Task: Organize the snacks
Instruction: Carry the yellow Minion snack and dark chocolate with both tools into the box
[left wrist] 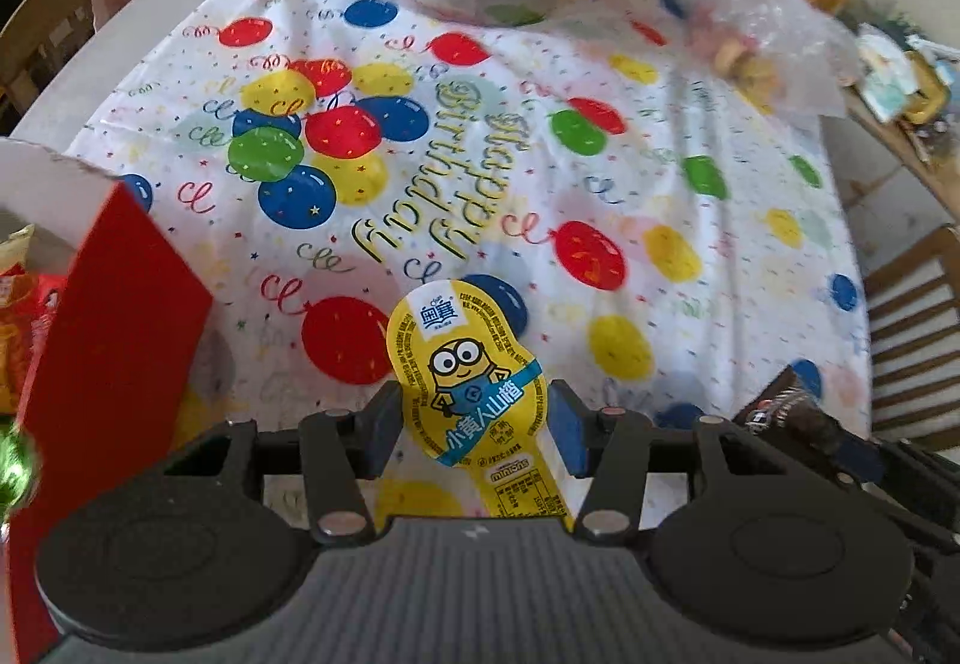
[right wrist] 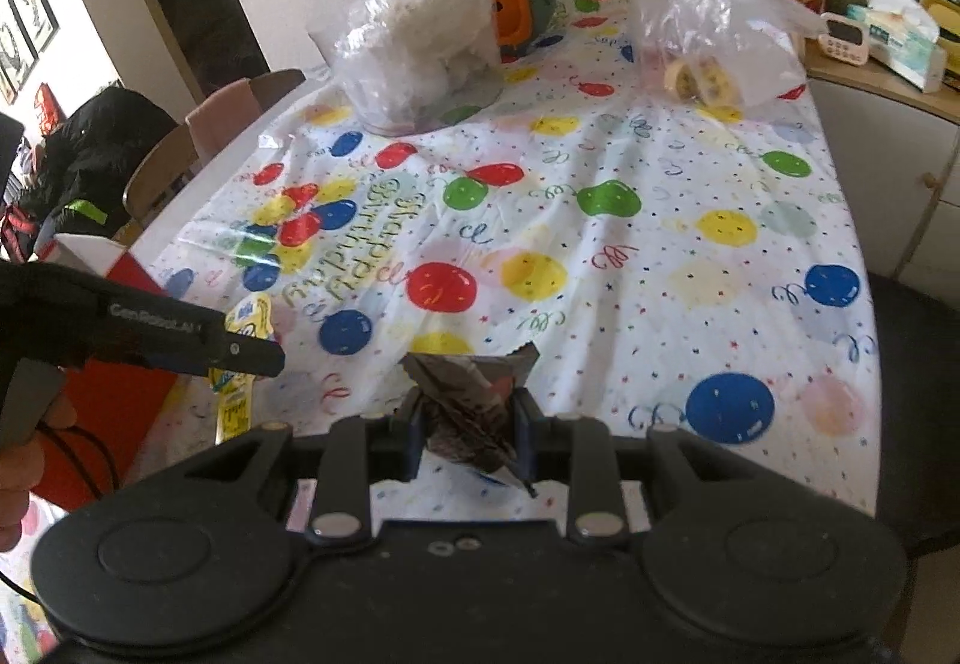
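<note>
dark wrapper print unreadable

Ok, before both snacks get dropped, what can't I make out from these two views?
- Red cardboard box interior: cut off by the left wrist view's left edge.
- Dark crumpled wrapper label: unreadable in the right wrist view, creased between the right gripper fingers.
- Yellow Minions snack pack lower end: behind the left gripper body.

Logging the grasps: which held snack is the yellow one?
The Minions packet in the left tool; the right tool holds a dark wrapper.
</note>
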Available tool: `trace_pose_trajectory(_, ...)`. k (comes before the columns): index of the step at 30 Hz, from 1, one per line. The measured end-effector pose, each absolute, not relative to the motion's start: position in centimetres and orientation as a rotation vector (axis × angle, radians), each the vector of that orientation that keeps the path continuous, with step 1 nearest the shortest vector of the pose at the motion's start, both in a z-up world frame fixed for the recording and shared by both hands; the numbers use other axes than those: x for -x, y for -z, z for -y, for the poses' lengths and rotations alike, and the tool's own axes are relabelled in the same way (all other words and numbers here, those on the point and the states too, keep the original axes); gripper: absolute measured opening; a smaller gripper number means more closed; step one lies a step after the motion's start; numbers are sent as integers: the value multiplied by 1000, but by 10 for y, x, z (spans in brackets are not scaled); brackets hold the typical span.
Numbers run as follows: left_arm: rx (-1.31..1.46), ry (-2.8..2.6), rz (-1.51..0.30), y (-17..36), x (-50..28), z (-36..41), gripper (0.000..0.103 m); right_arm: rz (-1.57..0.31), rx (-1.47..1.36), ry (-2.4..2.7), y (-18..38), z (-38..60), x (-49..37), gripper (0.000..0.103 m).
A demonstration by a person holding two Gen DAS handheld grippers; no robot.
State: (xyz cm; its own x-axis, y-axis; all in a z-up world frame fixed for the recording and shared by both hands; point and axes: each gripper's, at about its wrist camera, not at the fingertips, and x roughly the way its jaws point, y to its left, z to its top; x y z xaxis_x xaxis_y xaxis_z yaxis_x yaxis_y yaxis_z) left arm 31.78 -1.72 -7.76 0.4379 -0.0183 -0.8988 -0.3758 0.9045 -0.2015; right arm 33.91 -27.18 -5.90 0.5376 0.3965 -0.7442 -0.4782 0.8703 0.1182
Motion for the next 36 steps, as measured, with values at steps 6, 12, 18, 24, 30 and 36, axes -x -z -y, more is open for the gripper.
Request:
trace_pose_trajectory(6, 390, -186, -1038, 36, -276, 19, 51, -816, 108, -523, 29, 267, -299, 28)
trace_pose_trajectory(12, 359, -146, -1000, 0, -236, 9, 51, -779, 105, -543, 2, 250, -261, 28)
trace_pose_trajectory(18, 339, -106, -983, -20, -197, -15, 51, -759, 124, -537, -14, 214, -221, 28)
trace_pose_trajectory(24, 323, -89, -968, -27, -159, -58, 51, -753, 130, -536, -16, 164, -189, 28)
trace_pose_trajectory(30, 306, -77, -957, -31, -127, -109, 51, -756, 122, -550, -11, 109, -168, 28)
trace_pose_trajectory(36, 289, -109, -931, -27, -104, -164, 51, -759, 127, -555, -2, 55, -155, 28)
